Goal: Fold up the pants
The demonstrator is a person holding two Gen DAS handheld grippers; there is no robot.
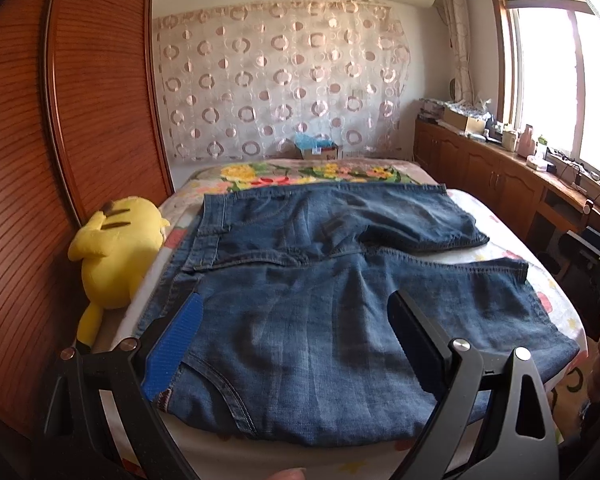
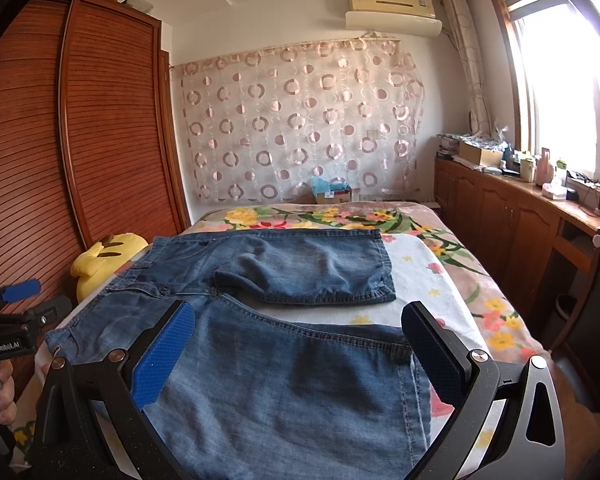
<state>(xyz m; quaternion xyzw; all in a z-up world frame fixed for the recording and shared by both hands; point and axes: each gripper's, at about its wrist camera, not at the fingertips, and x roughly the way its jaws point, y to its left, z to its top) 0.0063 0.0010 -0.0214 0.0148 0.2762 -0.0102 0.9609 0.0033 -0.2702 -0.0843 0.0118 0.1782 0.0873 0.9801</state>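
Floral bed (image 2: 452, 280), jeans (image 2: 284, 368) spread flat, left tool (image 1: 296, 320) wide, right tool (image 2: 300, 332) wide above hem

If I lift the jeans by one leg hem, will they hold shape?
Probably not: the jeans look thin and creased, so they should droop. Lying flat on the bedspread, they likely drag rather than slide. Both tongs, left and right, are open.

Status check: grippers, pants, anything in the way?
Left gripper and right gripper: jaws open, empty. Denim pants spread flat on bed, unfolded. Yellow plush toy beside waistband.
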